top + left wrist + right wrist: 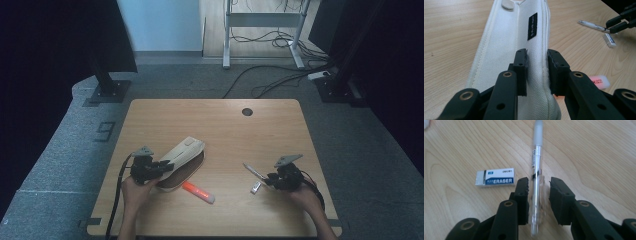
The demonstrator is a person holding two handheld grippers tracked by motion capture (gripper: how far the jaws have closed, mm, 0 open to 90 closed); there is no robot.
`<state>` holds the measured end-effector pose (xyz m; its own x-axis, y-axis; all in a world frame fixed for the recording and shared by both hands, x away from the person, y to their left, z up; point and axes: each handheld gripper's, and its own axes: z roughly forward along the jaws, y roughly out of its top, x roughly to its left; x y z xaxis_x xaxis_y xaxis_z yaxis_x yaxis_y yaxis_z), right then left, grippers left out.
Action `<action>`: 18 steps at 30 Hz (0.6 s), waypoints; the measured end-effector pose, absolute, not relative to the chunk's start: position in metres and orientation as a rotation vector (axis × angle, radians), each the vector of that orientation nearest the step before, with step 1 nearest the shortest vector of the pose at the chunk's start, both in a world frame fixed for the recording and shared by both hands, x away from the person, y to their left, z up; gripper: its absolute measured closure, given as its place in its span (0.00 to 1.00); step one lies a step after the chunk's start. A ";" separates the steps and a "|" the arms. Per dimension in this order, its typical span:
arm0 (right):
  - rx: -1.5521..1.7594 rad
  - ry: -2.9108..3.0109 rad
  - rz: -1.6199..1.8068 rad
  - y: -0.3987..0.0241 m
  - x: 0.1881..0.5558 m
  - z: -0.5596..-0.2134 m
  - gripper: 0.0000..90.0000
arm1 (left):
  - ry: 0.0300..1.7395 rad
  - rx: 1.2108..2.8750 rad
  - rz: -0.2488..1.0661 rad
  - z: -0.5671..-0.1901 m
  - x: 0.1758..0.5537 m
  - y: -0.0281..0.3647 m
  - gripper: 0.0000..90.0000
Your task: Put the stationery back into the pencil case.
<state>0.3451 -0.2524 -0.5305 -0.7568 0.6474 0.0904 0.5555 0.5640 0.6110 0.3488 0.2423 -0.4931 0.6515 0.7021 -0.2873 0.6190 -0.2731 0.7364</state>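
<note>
Table (220, 125): cream pouch (524, 37) at left-front, its edge clamped in left gripper (537, 72). Orange highlighter (198, 192) just beside pouch. Right of pouch, pen (537, 185) lies between slightly parted jaws of right gripper (539, 200), unpinched; eraser (495, 180) beside pen

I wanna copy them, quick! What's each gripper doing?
Left gripper: shut on the pencil case.
Right gripper: open, pen between its jaws.

Blk grippers (167, 167), brass rivets, grey top plates.
</note>
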 end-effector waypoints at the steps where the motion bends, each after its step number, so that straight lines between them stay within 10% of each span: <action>1: 1.020 2.657 0.939 -0.250 0.347 -0.531 0.72 | 1.031 1.981 0.119 -0.493 0.349 0.242 0.79; 18: 0.962 2.640 0.887 -0.202 0.371 -0.531 0.87 | 1.028 1.984 0.120 -0.493 0.349 0.242 0.78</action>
